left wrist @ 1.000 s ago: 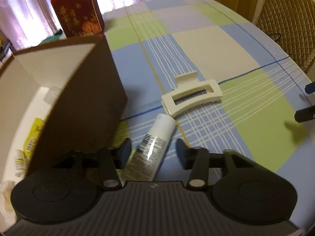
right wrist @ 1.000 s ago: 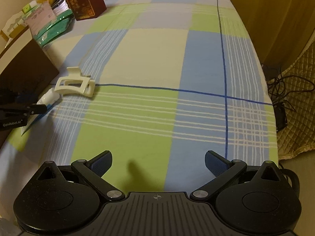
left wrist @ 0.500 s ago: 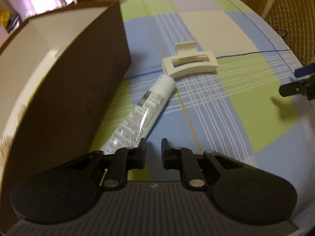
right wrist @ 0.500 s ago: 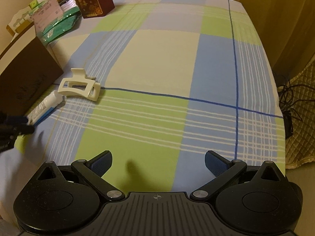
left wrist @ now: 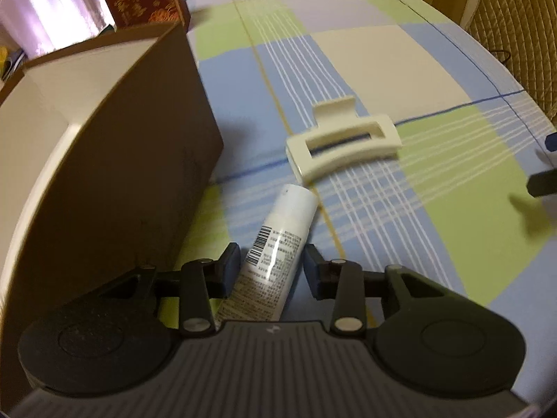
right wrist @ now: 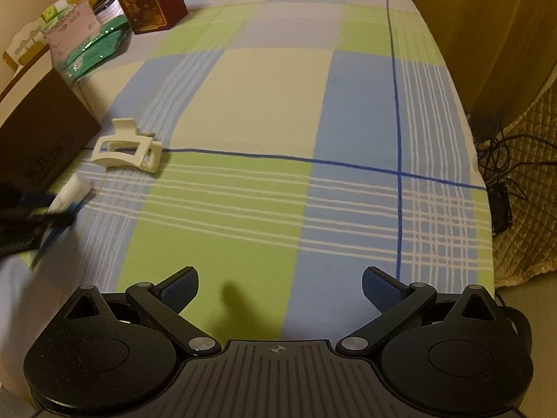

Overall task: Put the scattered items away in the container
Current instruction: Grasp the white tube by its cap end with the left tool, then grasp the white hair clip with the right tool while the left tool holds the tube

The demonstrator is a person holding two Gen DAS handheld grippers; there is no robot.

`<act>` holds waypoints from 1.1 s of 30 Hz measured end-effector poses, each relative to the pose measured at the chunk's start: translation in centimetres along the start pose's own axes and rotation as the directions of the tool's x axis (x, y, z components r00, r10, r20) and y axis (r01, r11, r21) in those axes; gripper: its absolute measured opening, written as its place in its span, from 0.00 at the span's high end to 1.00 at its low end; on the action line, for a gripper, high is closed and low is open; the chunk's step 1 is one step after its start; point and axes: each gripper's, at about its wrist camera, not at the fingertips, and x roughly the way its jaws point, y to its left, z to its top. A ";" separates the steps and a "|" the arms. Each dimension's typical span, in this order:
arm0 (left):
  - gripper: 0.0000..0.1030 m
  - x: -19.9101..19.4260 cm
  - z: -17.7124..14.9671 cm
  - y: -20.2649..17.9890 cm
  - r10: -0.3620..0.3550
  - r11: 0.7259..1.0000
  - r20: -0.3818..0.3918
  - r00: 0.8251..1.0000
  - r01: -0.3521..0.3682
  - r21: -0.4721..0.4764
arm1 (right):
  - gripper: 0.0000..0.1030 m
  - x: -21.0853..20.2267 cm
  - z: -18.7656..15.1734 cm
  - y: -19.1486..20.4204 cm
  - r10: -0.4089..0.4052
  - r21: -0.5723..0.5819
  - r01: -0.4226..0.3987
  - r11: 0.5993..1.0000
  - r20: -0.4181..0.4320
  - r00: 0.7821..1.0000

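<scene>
A white tube (left wrist: 278, 244) with a barcode lies on the checked tablecloth, just right of the brown cardboard box (left wrist: 122, 181). My left gripper (left wrist: 272, 263) straddles the tube. Its jaws are opening, and a thin gap shows at each pad. A cream hair claw clip (left wrist: 343, 141) rests beyond the tube's cap, apart from it. In the right wrist view the clip (right wrist: 127, 151) and tube (right wrist: 71, 191) sit at the far left. My right gripper (right wrist: 280, 287) hovers open over bare green and blue cloth, holding nothing.
A red printed box (right wrist: 148, 0) stands at the table's far end, with green packets (right wrist: 94, 50) and cartons left of it. A quilted chair (left wrist: 518, 28) stands past the table's right edge. Cables (right wrist: 501, 160) lie on the floor there.
Half a second ago the left jaws were nearly shut with the tube off to their left. Now they stand wider, with the tube between them. The right gripper has kept still.
</scene>
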 end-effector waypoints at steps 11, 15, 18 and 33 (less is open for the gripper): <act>0.67 -2.6 -3.8 -0.7 -0.038 0.997 -0.057 0.998 0.035 -0.063 | 0.00 0.3 0.3 1.3 0.030 -0.047 -0.030 0.998 0.004 1.000; 0.75 -2.1 -3.2 -0.4 -0.070 0.996 -0.024 0.997 0.069 -0.063 | 0.00 0.1 0.3 1.7 0.039 -0.064 -0.039 0.997 0.009 0.999; 0.75 -2.3 -3.6 -0.7 -0.075 0.996 -0.024 0.997 0.073 -0.060 | 0.00 0.1 0.3 2.0 0.053 -0.080 -0.052 0.995 0.015 0.998; 0.75 -6.7 -6.7 1.8 0.012 0.973 -0.002 1.000 -0.013 -0.232 | 0.00 2.5 3.8 10.3 0.342 -0.644 -0.221 0.732 0.067 0.937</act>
